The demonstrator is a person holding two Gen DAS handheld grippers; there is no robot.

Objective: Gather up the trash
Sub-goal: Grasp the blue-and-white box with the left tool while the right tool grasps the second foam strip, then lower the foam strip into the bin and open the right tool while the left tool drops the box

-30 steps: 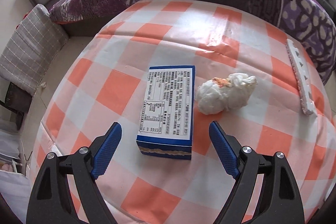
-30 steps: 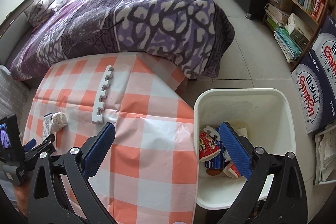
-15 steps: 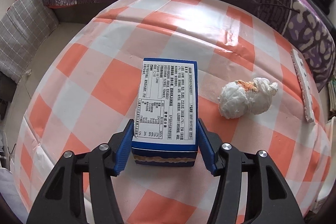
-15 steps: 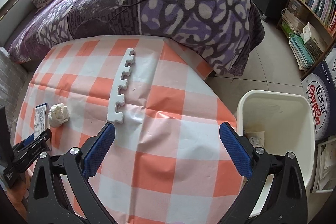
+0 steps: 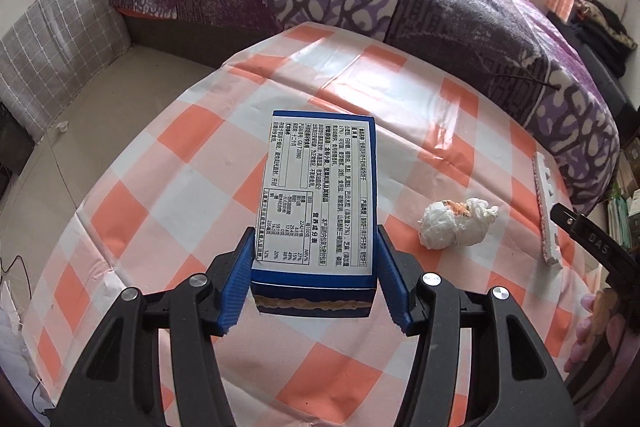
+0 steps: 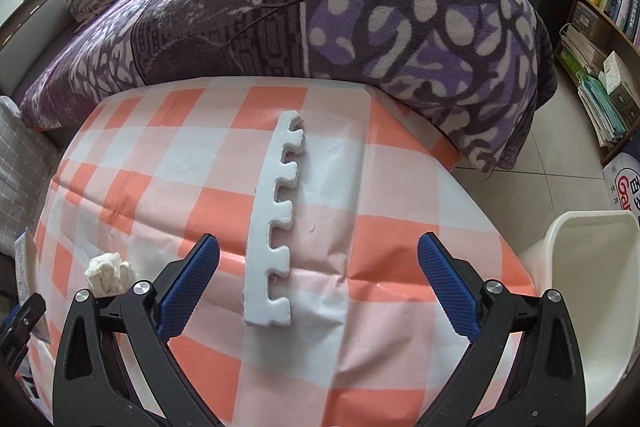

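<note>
Blue ribbed pads of the left gripper (image 5: pixel 316 277) are clamping the near end of a blue snack box (image 5: pixel 318 201), tilting it off the checked tablecloth (image 5: pixel 168 163). Right of the box, a crumpled tissue (image 5: pixel 456 225) is lying, then a white foam strip (image 6: pixel 274 223). The right gripper (image 6: pixel 318 283), jaws spread and empty, is hovering over that strip; centring on it before squeezing seems wise. The white bin (image 6: pixel 592 267) is waiting farthest right.
</note>
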